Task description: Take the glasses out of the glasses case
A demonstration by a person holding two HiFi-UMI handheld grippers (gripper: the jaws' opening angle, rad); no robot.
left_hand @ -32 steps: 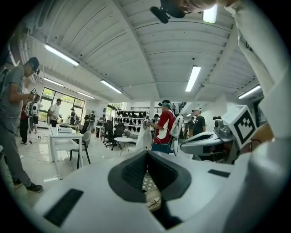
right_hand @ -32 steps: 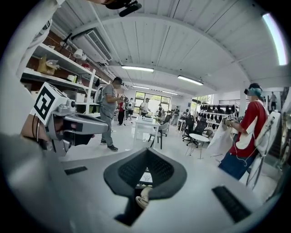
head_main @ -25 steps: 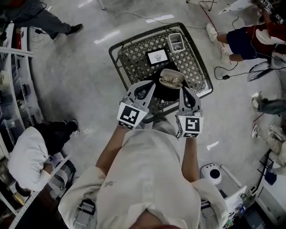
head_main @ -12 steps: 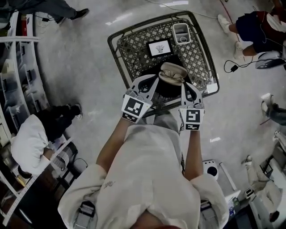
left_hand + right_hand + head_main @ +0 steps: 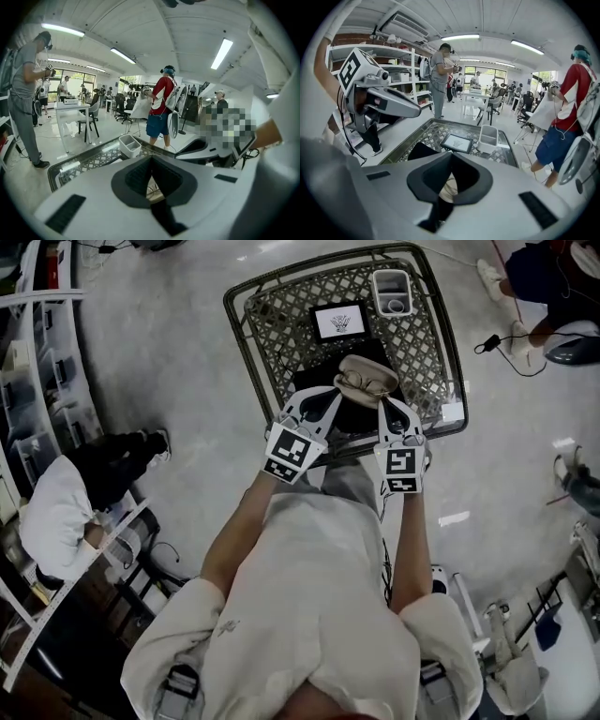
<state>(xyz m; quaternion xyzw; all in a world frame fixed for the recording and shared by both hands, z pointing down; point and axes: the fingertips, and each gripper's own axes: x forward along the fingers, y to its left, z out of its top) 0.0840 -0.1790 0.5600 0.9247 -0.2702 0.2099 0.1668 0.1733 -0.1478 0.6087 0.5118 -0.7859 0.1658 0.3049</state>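
An open beige glasses case (image 5: 367, 371) lies on a black mat (image 5: 312, 381) on the lattice-topped table (image 5: 246, 351). The glasses (image 5: 359, 384) rest inside it. My left gripper (image 5: 333, 400) is shut, its tip at the case's near left edge. My right gripper (image 5: 382, 405) is also shut, at the case's near right edge. In the left gripper view the jaws of the left gripper (image 5: 151, 160) meet, with the case (image 5: 153, 191) showing below them. The right gripper view shows the same: right gripper (image 5: 451, 159) closed, with the case (image 5: 448, 190) beneath. I cannot tell whether either tip touches the case.
A framed picture (image 5: 339, 322) and a white two-part bin (image 5: 391, 292) stand beyond the case. Shelving (image 5: 37, 381) runs along the left. A person in white crouches at the left (image 5: 56, 531). A person in a red shirt (image 5: 159, 110) stands past the table.
The head view has drifted, so the table sits higher in the picture. Both grippers stay shut beside the case, slightly closer to it. The glasses have not moved.
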